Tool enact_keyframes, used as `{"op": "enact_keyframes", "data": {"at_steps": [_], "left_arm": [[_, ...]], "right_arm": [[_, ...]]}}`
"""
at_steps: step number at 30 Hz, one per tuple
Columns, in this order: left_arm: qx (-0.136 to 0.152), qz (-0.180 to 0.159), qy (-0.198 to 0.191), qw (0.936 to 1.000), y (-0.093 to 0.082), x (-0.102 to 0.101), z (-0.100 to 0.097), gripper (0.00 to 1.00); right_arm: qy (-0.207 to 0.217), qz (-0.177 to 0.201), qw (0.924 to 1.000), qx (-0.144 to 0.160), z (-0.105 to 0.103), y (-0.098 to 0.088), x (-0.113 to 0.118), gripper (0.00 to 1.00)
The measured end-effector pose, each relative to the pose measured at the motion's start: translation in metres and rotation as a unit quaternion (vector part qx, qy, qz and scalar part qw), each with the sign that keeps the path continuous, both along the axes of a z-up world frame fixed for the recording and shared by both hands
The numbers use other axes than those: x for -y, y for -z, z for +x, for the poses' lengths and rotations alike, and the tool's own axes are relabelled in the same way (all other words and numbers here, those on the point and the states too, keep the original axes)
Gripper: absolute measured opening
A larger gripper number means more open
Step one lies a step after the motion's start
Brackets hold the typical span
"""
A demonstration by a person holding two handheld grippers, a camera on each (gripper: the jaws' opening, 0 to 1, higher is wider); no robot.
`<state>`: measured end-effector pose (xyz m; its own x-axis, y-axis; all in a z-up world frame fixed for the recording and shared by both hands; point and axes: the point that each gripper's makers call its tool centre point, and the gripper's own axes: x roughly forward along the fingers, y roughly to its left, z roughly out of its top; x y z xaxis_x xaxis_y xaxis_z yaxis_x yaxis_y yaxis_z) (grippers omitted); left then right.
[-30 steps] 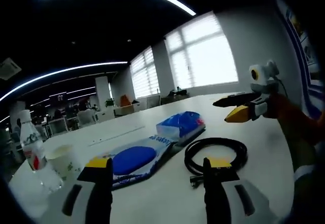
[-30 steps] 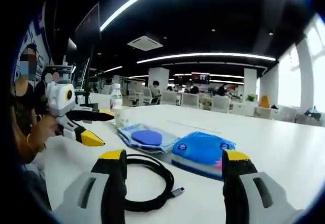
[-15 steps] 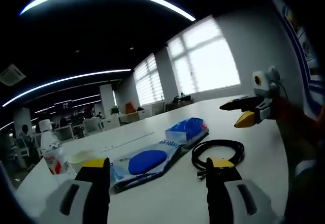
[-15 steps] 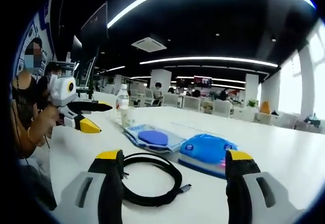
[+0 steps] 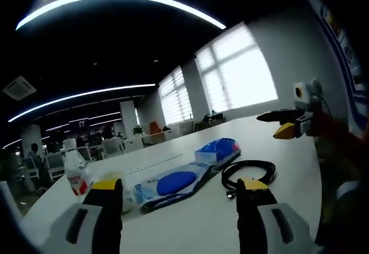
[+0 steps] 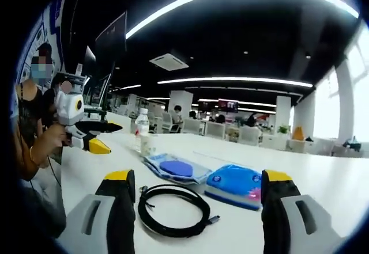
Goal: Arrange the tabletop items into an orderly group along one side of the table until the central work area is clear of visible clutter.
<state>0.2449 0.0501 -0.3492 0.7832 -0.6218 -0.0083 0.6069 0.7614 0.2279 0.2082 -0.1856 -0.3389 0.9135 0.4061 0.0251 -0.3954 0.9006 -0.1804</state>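
Holding: we carry two sets of tongs above a white surface (image 6: 323, 179), both parted and empty.

Left tongs (image 5: 173, 199): jaws wide apart, gripping nothing, hovering over the near edge. Seen from the other side, they float at 9 o'clock in the right gripper view, also agape.

Right tongs (image 6: 195, 190): jaws spread, nothing between them. They appear at 3 o'clock in the left gripper view, off the surface.

Items on the surface:
- Black cable (image 6: 174, 209), coiled in a loose ring, one plug end trailing. In the right gripper view it lies straight ahead at 12 o'clock, just past the jaw tips; in the left gripper view it sits at 1 o'clock (image 5: 252, 173).
- Blue pouch (image 6: 234, 185), plump, just beside the coil.
- Flat packet with blue oval (image 5: 171, 183), long axis running from 10 to 2 o'clock in the left gripper view, dead ahead of the left tongs.
- Paper cup (image 6: 147, 144) and water bottle (image 5: 75, 171), upright, close together at the far end of the row.

Judgement: the things string out in a line across the middle; nothing is yet grouped at one side. The right tongs are nearer the coil and pouch, the left nearer the packet, cup and bottle.
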Motion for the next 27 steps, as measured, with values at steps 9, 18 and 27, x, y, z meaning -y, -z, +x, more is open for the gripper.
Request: {"op": "enact_keyframes", "data": {"at_steps": [9, 18, 27], "left_arm": [[0.008, 0.005, -0.030, 0.9995, -0.005, -0.025, -0.007, 0.84], [0.020, 0.000, -0.038, 0.9991, -0.008, -0.036, -0.018, 0.86], [0.017, 0.003, -0.076, 0.9970, -0.002, -0.058, -0.027, 0.88]], "right_arm": [[0.024, 0.024, 0.9994, 0.007, -0.013, -0.004, 0.013, 0.92], [0.030, 0.028, 0.9992, -0.001, -0.024, 0.002, 0.018, 0.92], [0.054, 0.042, 0.9976, -0.005, -0.036, 0.010, 0.030, 0.92]]}}
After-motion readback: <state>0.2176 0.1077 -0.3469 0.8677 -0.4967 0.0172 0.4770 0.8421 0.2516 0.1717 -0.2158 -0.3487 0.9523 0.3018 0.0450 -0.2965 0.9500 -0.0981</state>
